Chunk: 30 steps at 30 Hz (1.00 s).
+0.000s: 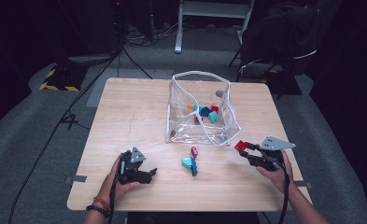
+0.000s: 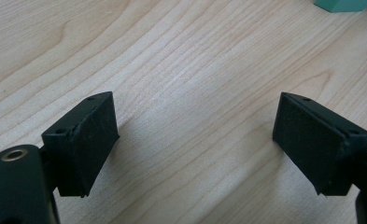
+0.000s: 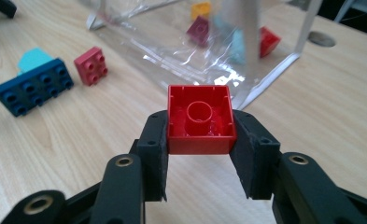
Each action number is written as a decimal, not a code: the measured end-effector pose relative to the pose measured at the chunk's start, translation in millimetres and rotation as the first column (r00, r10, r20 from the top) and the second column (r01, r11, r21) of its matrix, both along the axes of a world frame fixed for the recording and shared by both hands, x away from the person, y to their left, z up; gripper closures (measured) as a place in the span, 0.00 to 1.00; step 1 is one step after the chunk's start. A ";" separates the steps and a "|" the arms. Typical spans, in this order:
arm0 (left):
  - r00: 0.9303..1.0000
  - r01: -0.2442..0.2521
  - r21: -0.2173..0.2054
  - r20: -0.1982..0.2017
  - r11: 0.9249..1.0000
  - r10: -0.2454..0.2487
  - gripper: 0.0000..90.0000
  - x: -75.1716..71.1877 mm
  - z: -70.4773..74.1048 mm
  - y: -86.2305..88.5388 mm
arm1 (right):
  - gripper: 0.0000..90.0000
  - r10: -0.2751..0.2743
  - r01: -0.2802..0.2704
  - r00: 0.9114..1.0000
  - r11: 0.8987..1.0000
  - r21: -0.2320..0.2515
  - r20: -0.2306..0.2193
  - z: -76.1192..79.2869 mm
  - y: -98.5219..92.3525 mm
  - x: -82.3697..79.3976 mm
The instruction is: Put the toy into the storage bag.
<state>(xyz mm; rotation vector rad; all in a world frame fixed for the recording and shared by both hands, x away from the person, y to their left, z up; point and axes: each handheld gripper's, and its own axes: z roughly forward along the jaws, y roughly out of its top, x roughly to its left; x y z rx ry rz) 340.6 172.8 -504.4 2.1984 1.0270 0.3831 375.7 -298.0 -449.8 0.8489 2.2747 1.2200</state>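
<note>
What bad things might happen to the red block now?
The right tool pinches the red block only by its lower edges, so it might slip out. The clear bag has soft, sagging walls; the block could catch on its rim and push the bag over instead of dropping in.

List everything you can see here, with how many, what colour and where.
Table: one, light wood, centre.
Bag: one, clear plastic, open, on the table's far half.
Bricks in the bag: several, teal, red, orange, dark red; exact count unclear.
Red brick: one, clamped in the right gripper.
Pink brick: one, on the table near the bag.
Blue brick: one, long, beside a light teal piece.
Chair: one, dark, beyond the table.
Left gripper: black, open, empty.
Right gripper: black.
</note>
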 end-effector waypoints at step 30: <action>1.000 0.001 0.000 0.000 1.000 -0.001 0.16 0.1 0.0 0.0 | 0.66 -0.054 0.042 0.990 0.995 0.087 0.132 77.3 -9.4 23.6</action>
